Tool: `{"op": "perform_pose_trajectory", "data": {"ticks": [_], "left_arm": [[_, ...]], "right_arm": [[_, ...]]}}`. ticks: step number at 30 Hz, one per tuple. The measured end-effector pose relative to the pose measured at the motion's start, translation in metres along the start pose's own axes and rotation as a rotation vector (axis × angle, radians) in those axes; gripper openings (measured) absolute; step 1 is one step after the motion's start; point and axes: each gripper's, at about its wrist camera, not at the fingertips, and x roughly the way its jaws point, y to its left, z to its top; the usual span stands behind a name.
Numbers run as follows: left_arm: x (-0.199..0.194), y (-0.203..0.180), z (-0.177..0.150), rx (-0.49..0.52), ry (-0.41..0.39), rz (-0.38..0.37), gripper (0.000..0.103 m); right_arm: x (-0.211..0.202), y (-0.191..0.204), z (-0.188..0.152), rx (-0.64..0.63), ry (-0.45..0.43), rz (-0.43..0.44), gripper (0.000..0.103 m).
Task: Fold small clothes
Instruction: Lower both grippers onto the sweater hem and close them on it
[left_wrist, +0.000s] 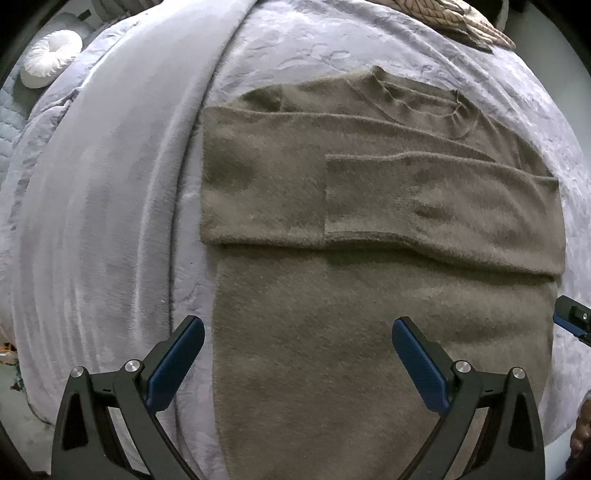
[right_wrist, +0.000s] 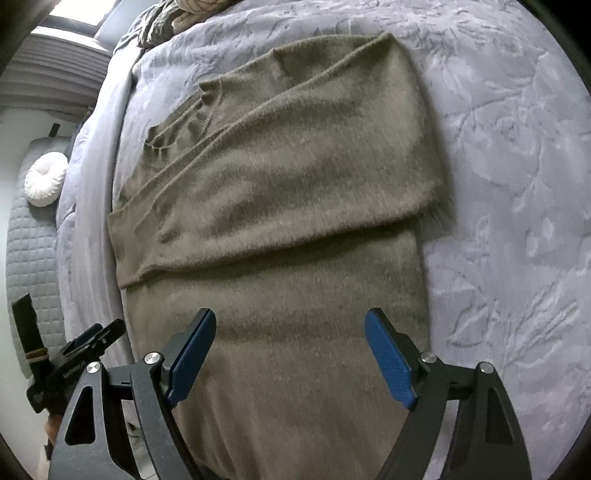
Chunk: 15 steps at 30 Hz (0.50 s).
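Note:
A fuzzy olive-brown sweater (left_wrist: 369, 295) lies flat on the bed, its collar at the far end and both sleeves folded across the chest. It also shows in the right wrist view (right_wrist: 288, 229). My left gripper (left_wrist: 297, 332) is open and empty above the sweater's lower left part, its left finger over the bedding. My right gripper (right_wrist: 290, 328) is open and empty above the sweater's lower part. The right gripper's tip (left_wrist: 574, 319) shows at the right edge of the left wrist view. The left gripper (right_wrist: 85, 347) shows at the left of the right wrist view.
A light grey floral bedspread (right_wrist: 498, 184) covers the bed, with a plush grey blanket (left_wrist: 92, 221) bunched along the left side. A round white cushion (left_wrist: 50, 57) lies beyond the bed's left edge. A patterned pillow (left_wrist: 454, 18) sits at the far end.

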Motion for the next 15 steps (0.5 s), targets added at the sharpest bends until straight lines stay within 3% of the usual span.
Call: {"op": "perform_pose_trajectory", "data": {"ticks": [7,15], "left_arm": [[0.006,0.011,-0.012,0.039,0.016,-0.039,0.102],[0.013,0.047,-0.059,0.090,0.040,-0.102,0.102]], "right_arm": [[0.006,0.000,-0.021,0.052,0.021,0.006,0.085],[0.011,-0.008,-0.075,0.110,0.025,-0.007,0.085]]}}
